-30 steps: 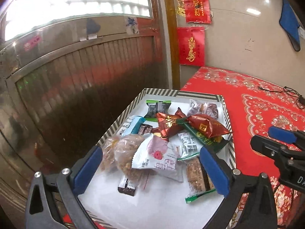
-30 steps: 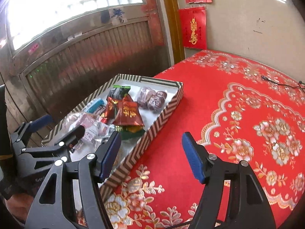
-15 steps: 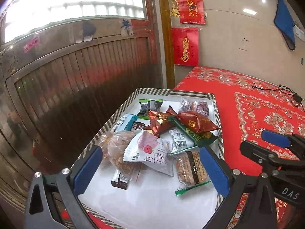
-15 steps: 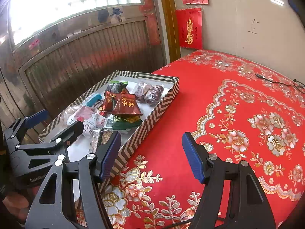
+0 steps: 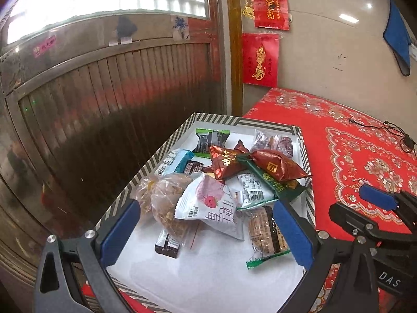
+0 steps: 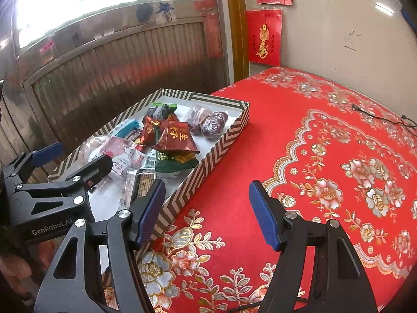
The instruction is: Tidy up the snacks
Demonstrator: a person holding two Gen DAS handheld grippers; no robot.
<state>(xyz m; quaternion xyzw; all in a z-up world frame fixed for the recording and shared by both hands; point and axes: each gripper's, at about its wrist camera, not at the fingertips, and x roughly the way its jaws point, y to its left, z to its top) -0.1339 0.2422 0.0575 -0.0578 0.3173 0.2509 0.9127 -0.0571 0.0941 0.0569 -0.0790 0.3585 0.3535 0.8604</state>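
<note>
red floral cloth (image 6: 299,140) covers the bench; left tongs (image 5: 206,232) hang spread over the snack tray (image 5: 166,144) (chevron-rimmed), right tongs (image 6: 207,212) spread, empty.

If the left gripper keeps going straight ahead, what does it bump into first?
Probably the white strawberry snack packet: the open left hand-held gripper points at the pile in the striped box, though depth is hard to judge.
</note>
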